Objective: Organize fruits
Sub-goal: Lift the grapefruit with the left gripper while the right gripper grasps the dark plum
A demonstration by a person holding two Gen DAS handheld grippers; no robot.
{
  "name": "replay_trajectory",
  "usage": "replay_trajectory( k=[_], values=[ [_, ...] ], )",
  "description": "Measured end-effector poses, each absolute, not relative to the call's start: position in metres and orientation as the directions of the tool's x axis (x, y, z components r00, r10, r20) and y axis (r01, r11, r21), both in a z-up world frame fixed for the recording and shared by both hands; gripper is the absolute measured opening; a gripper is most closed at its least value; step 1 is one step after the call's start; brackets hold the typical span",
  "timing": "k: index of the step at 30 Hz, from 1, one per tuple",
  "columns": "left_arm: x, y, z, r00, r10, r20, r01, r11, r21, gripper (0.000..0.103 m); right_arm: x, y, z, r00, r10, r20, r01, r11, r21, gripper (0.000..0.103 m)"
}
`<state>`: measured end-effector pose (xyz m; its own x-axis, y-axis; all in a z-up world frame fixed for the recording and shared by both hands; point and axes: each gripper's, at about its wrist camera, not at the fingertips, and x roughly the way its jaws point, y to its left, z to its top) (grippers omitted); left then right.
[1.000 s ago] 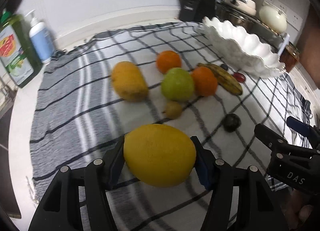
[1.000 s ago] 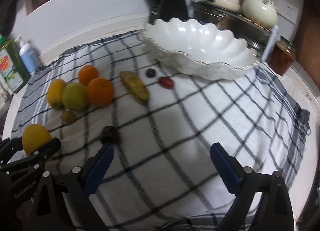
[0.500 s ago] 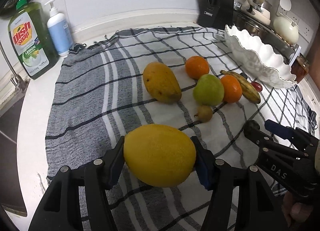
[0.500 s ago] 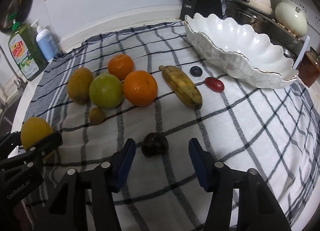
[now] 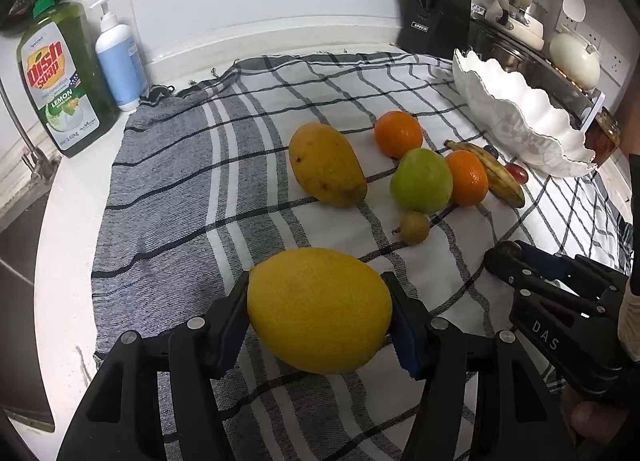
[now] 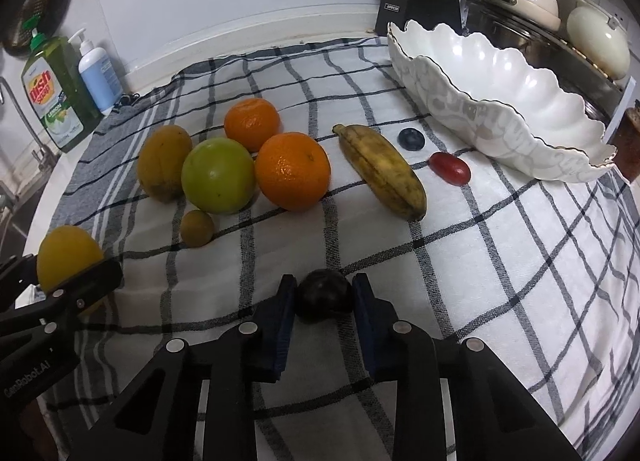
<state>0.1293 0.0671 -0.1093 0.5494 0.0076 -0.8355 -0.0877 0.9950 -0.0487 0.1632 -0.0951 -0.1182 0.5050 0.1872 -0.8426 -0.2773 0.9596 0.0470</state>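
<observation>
Right gripper [image 6: 323, 303] closed around plum [image 6: 324, 295].

In the left wrist view, the right gripper [image 5: 505, 261] hid most of the dark fruit [image 5: 508, 249]. The banana [image 5: 496, 177] was partly covered by an orange [image 5: 467, 178]. The jar [image 5: 604, 137] label was unreadable.

The big green bottle [image 5: 64, 77] has a label that says "dish soap" in red letters. Lower down, the same label says "LEMON". There is more small print on it, but it is too tiny to read.

The black knife block [image 5: 436, 17] has a little white word on its front. It is too small to read for sure.

The right gripper [image 5: 505, 257] has the letters "DAS" on its side.

The left gripper [image 6: 70, 261] has "GenRobot.AI" on its side.
</observation>
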Motion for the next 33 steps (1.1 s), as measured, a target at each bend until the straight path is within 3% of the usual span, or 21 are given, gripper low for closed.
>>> replay_trajectory(
  k=[33],
  values=[
    [0.145, -0.004, -0.05, 0.654, -0.074, -0.753, 0.06, 0.997, -0.046, 0.061, 0.15, -0.176, -0.058, 0.653, 0.128, -0.746, -0.126, 0.99, 0.06, 0.029]
  ],
)
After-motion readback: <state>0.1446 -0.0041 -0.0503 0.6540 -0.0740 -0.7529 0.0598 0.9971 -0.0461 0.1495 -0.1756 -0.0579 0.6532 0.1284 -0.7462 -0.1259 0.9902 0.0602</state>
